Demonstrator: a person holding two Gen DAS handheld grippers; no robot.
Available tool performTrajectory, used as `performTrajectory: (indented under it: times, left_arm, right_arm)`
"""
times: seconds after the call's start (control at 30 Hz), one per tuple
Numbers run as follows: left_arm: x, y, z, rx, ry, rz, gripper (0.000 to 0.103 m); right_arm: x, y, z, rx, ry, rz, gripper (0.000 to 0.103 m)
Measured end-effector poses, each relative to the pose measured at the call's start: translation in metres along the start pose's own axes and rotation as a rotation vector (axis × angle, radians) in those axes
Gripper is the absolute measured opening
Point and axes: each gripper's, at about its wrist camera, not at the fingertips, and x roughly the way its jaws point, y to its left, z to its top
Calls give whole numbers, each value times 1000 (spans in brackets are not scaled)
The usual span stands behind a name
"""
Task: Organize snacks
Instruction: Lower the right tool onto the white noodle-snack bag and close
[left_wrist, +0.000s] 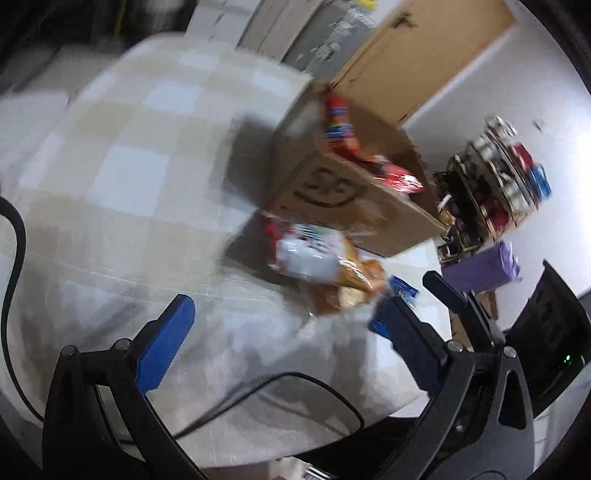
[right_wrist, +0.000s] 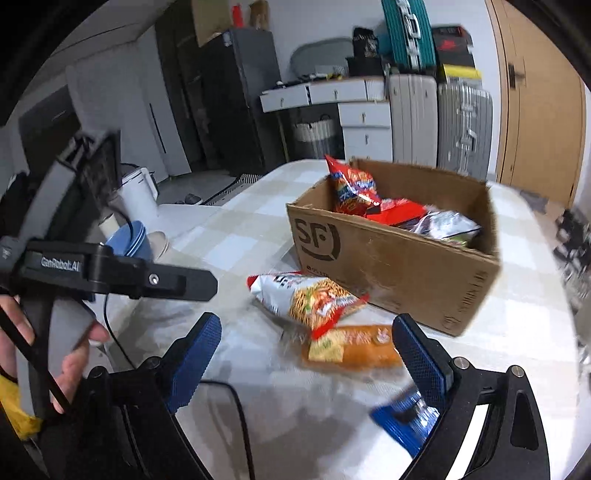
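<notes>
A cardboard box (right_wrist: 399, 254) stands open on the counter (right_wrist: 236, 236), which wears a pale checked cloth, and it already has snacks in it: a red chip bag (right_wrist: 352, 186) leaning upright against the near-left inside wall, a flatter red packet (right_wrist: 402, 211) beside it, and a silvery bag (right_wrist: 448, 223) further right. Just in front of the box, on the cloth, lie the loose snacks: a white and red noodle packet (right_wrist: 303, 295) touching the box's lower front edge, an orange wrapped bun (right_wrist: 354, 349) lying just below it and partly under its red end, and a blue packet (right_wrist: 404, 417) nearer the counter's edge, beside the right-hand finger of the right gripper (right_wrist: 306, 349). That gripper's blue-padded fingers (right_wrist: 195, 354) stand wide apart and grasp nothing; the bun lies between them in the picture, but neither pad presses on it. The left gripper (left_wrist: 284, 314) is likewise released, its fingers (left_wrist: 166, 339) spread wide over bare cloth, with the noodle packet (left_wrist: 310, 251) and the box (left_wrist: 332, 192) just beyond their tips; its view is smeared with blur. A person's hand (right_wrist: 55, 350) grips the left gripper's handle at the left of the right wrist view. A black cable (right_wrist: 236, 413) trails across the near cloth. Behind the counter are blue bowls (right_wrist: 135, 238), a white kettle (right_wrist: 138, 190), white drawers (right_wrist: 364, 118) and suitcases (right_wrist: 463, 125) against the wall.
</notes>
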Motion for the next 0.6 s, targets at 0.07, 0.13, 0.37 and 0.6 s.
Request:
performTrajectory:
  times: [0.07, 0.13, 0.37, 0.6]
  left_arm:
    - [17, 12, 10, -39, 41, -64, 102]
    - [37, 25, 19, -104, 87, -112, 102]
    - [81, 39, 39, -219, 181, -254, 102]
    - [115, 37, 50, -276, 250, -364, 99]
  right_arm:
    - [18, -7, 8, 47, 27, 57, 84]
    - [36, -12, 13, 88, 57, 65, 81]
    - [79, -5, 17, 2, 121, 8, 74]
    - [106, -1, 8, -28, 179, 37, 47]
